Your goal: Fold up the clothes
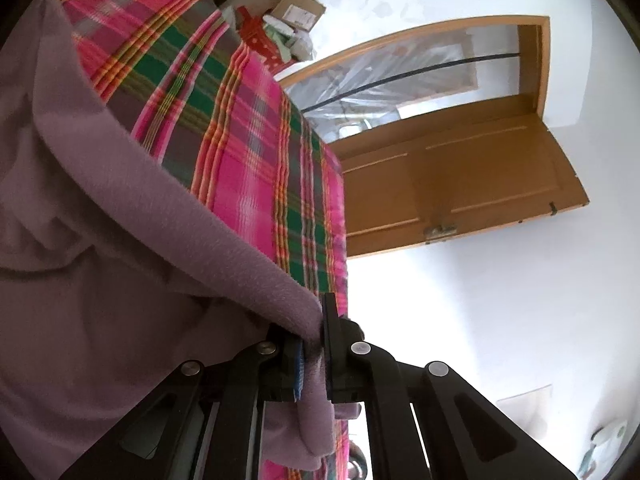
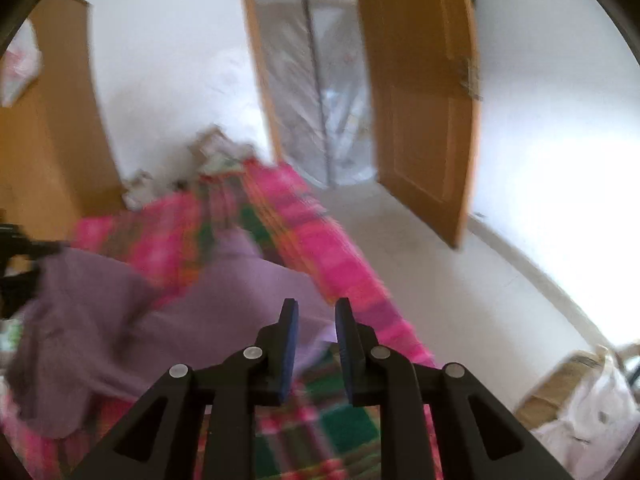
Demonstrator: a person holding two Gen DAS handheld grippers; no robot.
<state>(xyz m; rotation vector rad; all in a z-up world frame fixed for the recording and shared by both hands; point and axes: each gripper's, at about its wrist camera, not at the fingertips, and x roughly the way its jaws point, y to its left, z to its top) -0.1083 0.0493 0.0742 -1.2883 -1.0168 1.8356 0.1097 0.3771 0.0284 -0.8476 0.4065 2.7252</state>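
My left claw point(image 1: 314, 344) is clamped on the edge of the lilac fleece garment point(image 1: 100, 240): a fold of the cloth is pinched between the two black fingers, with a blue pad point(image 1: 298, 372) showing against it, and a short tail of fabric hangs out below the grip. From the claw the garment's thick rolled hem runs up and away to the left, and the rest of it spreads in soft creases across the left of my left wrist view, draped over the plaid bedspread point(image 1: 240, 152). The cloth looks fuzzy and matte, a dusty purple all over, with no print that I can see.

My right claw point(image 2: 316, 320) stands parted, a clear gap between its blue-faced fingers and nothing between them. It hangs just above the garment point(image 2: 168, 320), which lies bunched in front of and to the left of the fingertips on the pink, green and orange bedspread point(image 2: 320, 248). This view is smeared with blur, so I cannot tell which part of the garment lies nearest the fingers. At the far left edge a black piece of the other rig point(image 2: 16, 248) meets the cloth.

Beyond the bed I see an open wooden door point(image 2: 420, 100) and white walls point(image 1: 500, 300).
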